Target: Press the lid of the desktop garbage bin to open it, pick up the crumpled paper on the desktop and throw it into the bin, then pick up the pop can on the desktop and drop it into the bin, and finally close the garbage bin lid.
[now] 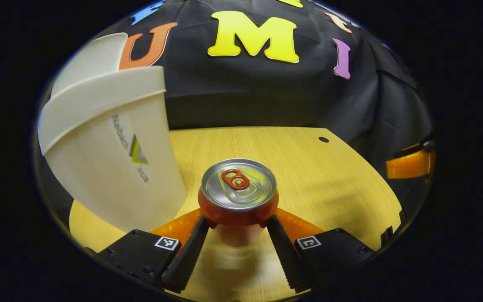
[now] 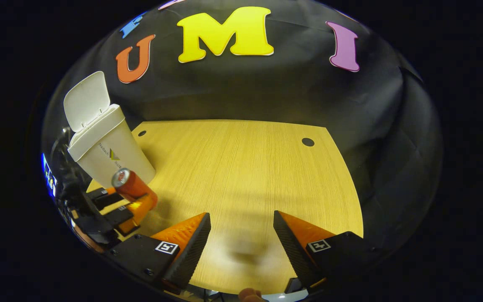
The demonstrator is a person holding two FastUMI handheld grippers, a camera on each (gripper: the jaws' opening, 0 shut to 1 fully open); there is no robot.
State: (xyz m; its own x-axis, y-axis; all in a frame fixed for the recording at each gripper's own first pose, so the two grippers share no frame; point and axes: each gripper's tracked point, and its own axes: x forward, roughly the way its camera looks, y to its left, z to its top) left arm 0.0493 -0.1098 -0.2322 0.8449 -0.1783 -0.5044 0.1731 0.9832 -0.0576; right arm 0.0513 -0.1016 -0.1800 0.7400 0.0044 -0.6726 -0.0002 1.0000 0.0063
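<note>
While the left gripper (image 1: 238,223) has both fingers clamped on the can (image 1: 238,191), lifted beside the bin (image 2: 109,149) with its lid (image 2: 85,100) up, the right gripper (image 2: 241,228) hangs wide open over the table (image 2: 245,167), holding nothing.

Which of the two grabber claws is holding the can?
The left gripper: its two fingers press on the sides of the pop can, beside the open white bin. The right gripper is spread open with nothing between its fingers, only table.
</note>
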